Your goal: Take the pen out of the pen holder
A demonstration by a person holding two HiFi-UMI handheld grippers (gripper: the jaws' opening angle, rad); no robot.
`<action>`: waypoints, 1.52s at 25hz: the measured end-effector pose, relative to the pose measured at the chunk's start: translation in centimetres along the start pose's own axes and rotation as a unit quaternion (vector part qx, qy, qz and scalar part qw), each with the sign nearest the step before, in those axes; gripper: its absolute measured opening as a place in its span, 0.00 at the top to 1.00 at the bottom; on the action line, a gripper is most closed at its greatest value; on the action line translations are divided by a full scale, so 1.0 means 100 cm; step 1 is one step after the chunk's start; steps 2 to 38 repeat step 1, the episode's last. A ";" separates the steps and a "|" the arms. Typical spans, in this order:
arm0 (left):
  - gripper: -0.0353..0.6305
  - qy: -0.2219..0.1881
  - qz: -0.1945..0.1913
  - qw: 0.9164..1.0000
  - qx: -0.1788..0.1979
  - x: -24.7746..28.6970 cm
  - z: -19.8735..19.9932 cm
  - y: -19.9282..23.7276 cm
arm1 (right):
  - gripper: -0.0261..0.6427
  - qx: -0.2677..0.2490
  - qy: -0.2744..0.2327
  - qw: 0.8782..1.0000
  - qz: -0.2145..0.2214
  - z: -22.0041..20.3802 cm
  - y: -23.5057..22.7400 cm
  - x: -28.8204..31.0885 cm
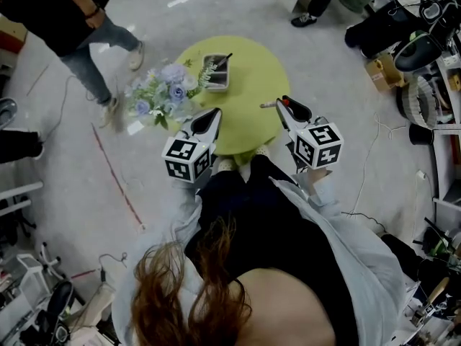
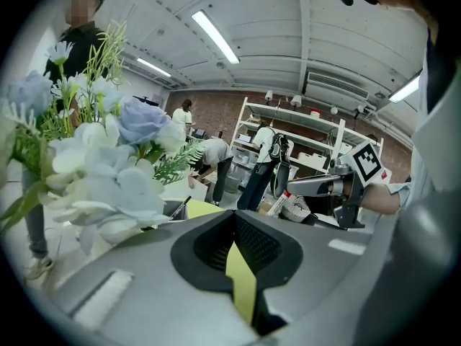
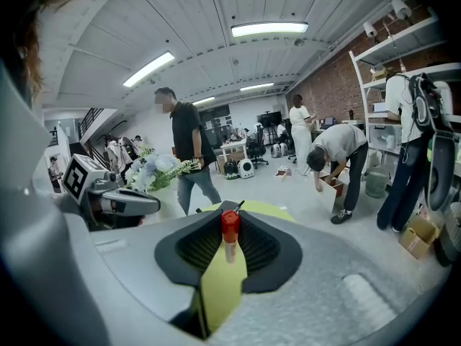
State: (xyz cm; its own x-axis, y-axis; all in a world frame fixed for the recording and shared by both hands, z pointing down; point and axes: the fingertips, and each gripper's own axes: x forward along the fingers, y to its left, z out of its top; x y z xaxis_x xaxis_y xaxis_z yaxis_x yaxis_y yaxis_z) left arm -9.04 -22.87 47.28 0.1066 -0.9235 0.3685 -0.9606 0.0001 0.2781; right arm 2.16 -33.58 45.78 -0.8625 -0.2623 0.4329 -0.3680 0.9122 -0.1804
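Observation:
My right gripper point(image 1: 282, 103) is over the right part of the round yellow-green table point(image 1: 252, 78), shut on a pen with a red cap point(image 3: 230, 231). The pen stands upright between its jaws, and its end sticks out at the tips point(image 1: 269, 104). The grey mesh pen holder point(image 1: 216, 73) sits at the table's far side with a black pen point(image 1: 222, 61) leaning in it. My left gripper point(image 1: 215, 112) is over the table's near left, jaws together at the tips with nothing between them point(image 2: 232, 218). In its view the holder point(image 2: 173, 209) lies ahead to the left.
A bunch of pale blue and white flowers point(image 1: 162, 92) stands at the table's left edge, close to my left gripper. People stand on the grey floor beyond the table point(image 1: 94, 27). Shelves and boxes point(image 1: 432, 63) line the right side, and cables lie on the floor.

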 end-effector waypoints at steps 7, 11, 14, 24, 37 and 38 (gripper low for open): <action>0.92 0.000 0.000 1.000 0.000 0.000 0.000 0.001 | 0.86 -0.001 0.000 1.000 0.001 0.001 0.000 0.001; 0.92 0.000 0.000 1.000 0.000 0.000 0.000 0.001 | 0.86 -0.001 0.000 1.000 0.001 0.001 0.000 0.001; 0.92 0.000 0.000 1.000 0.000 0.000 0.000 0.001 | 0.86 -0.001 0.000 1.000 0.001 0.001 0.000 0.001; 0.92 0.000 0.000 1.000 0.000 0.000 0.000 0.001 | 0.86 -0.001 0.000 1.000 0.001 0.001 0.000 0.001; 0.92 0.000 0.000 1.000 0.000 0.000 0.000 0.001 | 0.86 -0.001 0.000 1.000 0.001 0.001 0.000 0.001; 0.92 0.000 0.000 1.000 0.000 0.000 0.000 0.001 | 0.86 -0.001 0.000 1.000 0.001 0.001 0.000 0.001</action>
